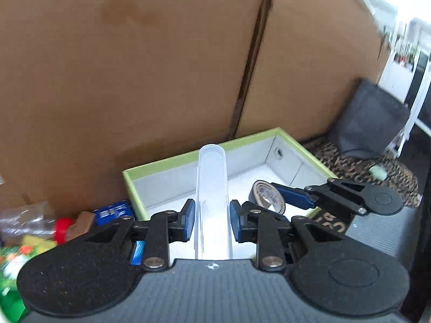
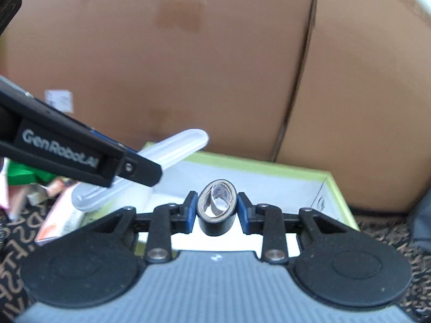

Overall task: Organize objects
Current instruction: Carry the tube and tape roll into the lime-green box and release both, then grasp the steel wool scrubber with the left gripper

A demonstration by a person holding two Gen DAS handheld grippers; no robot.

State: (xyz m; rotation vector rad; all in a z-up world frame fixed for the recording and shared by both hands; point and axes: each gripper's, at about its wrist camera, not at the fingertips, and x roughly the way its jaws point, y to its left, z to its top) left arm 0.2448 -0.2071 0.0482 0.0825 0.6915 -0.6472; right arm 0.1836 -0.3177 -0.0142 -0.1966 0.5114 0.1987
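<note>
Now left gripper (image 1: 211, 222) clenched on clear case (image 1: 212, 188), right gripper (image 2: 216, 212) grasping tape roll (image 2: 217, 210).

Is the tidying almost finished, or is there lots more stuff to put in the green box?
Nothing lies in the green-rimmed box that I can see. In hand: the left gripper holds a clear plastic case, the right gripper a black tape roll, both over the box. Left: setting them in, plus the clutter beside it.
</note>
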